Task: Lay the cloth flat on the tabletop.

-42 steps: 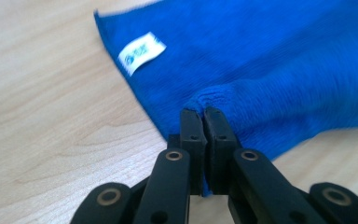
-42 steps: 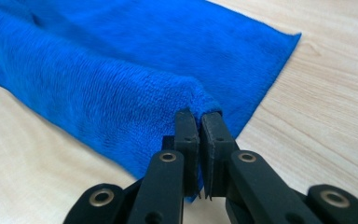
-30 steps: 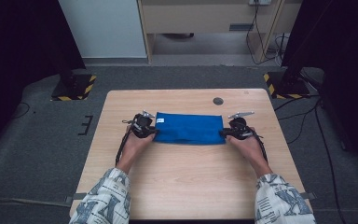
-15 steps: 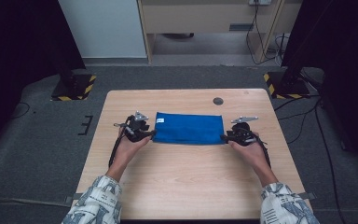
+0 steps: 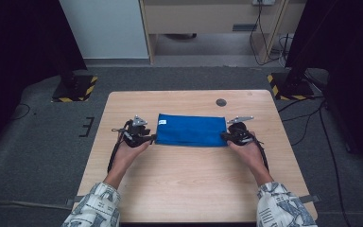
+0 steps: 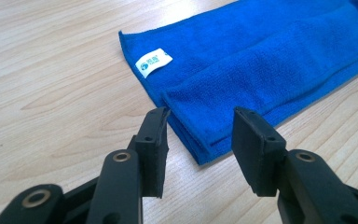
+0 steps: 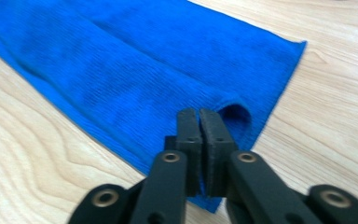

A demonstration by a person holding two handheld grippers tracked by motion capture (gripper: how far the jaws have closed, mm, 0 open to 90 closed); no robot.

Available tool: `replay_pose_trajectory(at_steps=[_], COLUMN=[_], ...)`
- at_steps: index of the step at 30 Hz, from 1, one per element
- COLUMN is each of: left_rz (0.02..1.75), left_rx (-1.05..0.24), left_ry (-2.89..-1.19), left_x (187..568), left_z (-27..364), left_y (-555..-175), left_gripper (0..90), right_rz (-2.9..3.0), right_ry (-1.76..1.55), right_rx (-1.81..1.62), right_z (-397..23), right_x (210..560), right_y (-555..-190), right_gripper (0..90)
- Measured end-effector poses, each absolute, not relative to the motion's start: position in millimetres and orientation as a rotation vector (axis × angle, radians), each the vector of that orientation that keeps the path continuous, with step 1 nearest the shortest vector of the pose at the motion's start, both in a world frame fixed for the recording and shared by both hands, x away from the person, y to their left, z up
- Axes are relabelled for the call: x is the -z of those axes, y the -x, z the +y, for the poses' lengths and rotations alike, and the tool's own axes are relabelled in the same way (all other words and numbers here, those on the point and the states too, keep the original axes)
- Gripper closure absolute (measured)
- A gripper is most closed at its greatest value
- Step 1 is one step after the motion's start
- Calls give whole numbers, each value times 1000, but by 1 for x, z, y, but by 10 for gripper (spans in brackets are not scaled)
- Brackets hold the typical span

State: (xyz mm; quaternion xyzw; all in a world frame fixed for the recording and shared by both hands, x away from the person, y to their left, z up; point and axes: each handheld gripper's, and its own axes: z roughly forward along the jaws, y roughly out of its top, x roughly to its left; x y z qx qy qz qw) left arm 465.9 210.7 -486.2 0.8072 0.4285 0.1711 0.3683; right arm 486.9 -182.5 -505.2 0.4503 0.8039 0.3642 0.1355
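Observation:
A blue towel point(image 5: 191, 130), folded into a long strip, lies flat across the middle of the wooden table point(image 5: 184, 184). Its white label point(image 6: 154, 62) sits near its left end. My left gripper point(image 5: 152, 138) stands open at that end, and its jaws have just been opening. In the left gripper view the towel's point(image 6: 261, 56) folded corner lies between the two pads, untouched by the left gripper point(image 6: 200, 135). My right gripper point(image 5: 224, 137) is at the right end. Its jaws have just closed and the right gripper point(image 7: 199, 116) pinches the towel's point(image 7: 121, 70) near edge, which puckers up beside the pads.
A small dark round spot point(image 5: 221, 102) marks the table behind the towel. Bare wood runs from the towel to the table's front edge, where both forearms come in. Black stands with yellow-striped feet point(image 5: 75, 87) rest on the grey floor beyond the table.
My left gripper has shifted a little to the left, off the towel's end. The right hand has stayed at the right end. The towel lies as before.

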Motion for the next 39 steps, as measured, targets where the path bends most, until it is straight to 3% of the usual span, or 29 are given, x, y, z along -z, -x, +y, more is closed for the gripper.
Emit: replay_pose_trajectory(at_steps=[3, 8, 12, 20, 33, 39], left_rz=[1100, 1099, 1096, 1104, 1058, 1069], left_rx=[-437, -438, -447, -446, -427, -420], left_ry=[-2083, -2095, -2091, -2088, -2089, -2091], left_x=[490, 495, 493, 495, 511, 512], left_z=[210, 206, 206, 205, 195, 190], left_y=[-466, -467, -466, -468, -472, -476], left_gripper=[564, 566, 570, 582, 498, 638], right_rz=[2352, 2362, 2374, 2375, 2343, 2340], right_ry=[-1295, -1312, -1325, -1303, -1282, -1282], right_rx=[-1054, -1022, -992, -1013, -1051, -1060], right_z=[-180, -179, -185, -189, -189, -187], right_x=[505, 509, 513, 518, 503, 502], right_y=[-486, -484, -483, -480, -484, -485], right_gripper=[876, 710, 682, 875, 881, 882])
